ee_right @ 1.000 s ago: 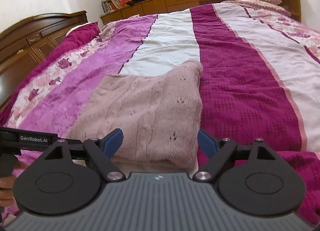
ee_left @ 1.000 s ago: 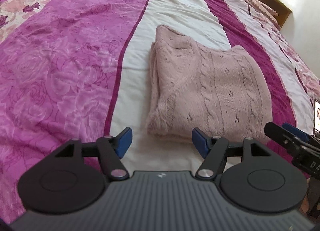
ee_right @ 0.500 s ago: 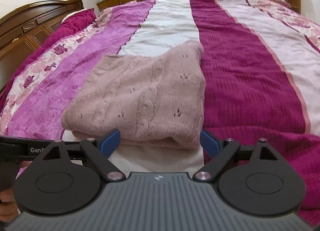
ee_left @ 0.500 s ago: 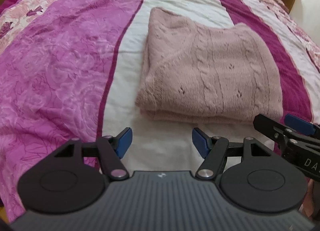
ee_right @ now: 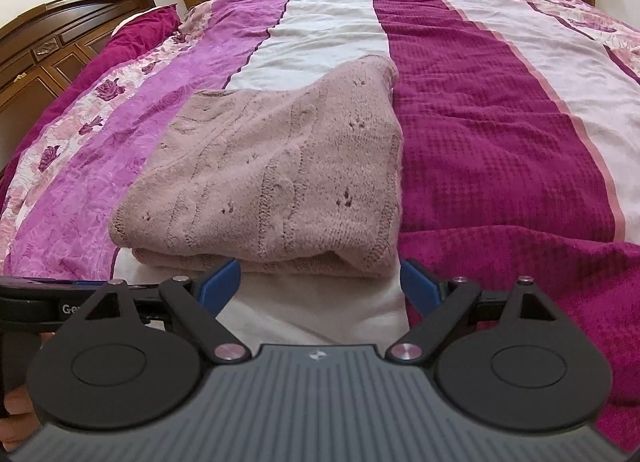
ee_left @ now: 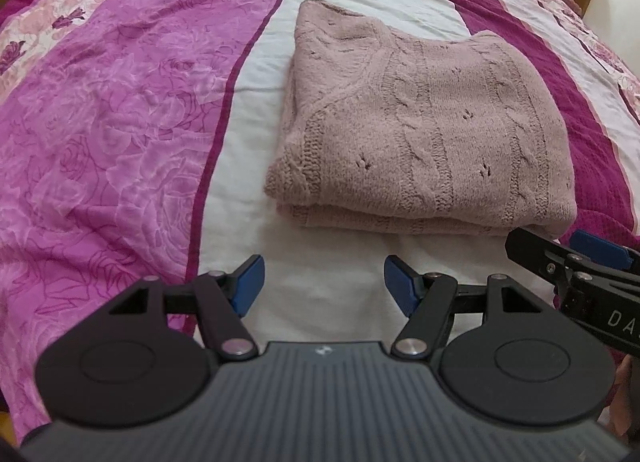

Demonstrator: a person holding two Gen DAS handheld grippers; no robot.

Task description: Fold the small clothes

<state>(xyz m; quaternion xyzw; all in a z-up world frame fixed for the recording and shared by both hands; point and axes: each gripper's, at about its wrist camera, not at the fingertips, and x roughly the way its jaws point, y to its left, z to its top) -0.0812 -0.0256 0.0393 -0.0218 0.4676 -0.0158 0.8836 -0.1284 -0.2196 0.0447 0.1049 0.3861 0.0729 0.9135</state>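
A folded dusty-pink cable-knit sweater [ee_left: 420, 134] lies on the striped magenta-and-white bedspread [ee_left: 120, 122], across its white band. Both grippers hover just before its near folded edge, left gripper [ee_left: 324, 282] beside right gripper [ee_right: 320, 282], jaws apart, nothing between them.

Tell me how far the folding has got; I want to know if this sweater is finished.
Done: the pink knit sweater lies in a compact layered rectangle on the striped bedspread, its stacked edges facing the grippers. In hand: nothing; the left gripper and right gripper are both open and empty, just short of its near edge. Left: perhaps one more fold or moving it.
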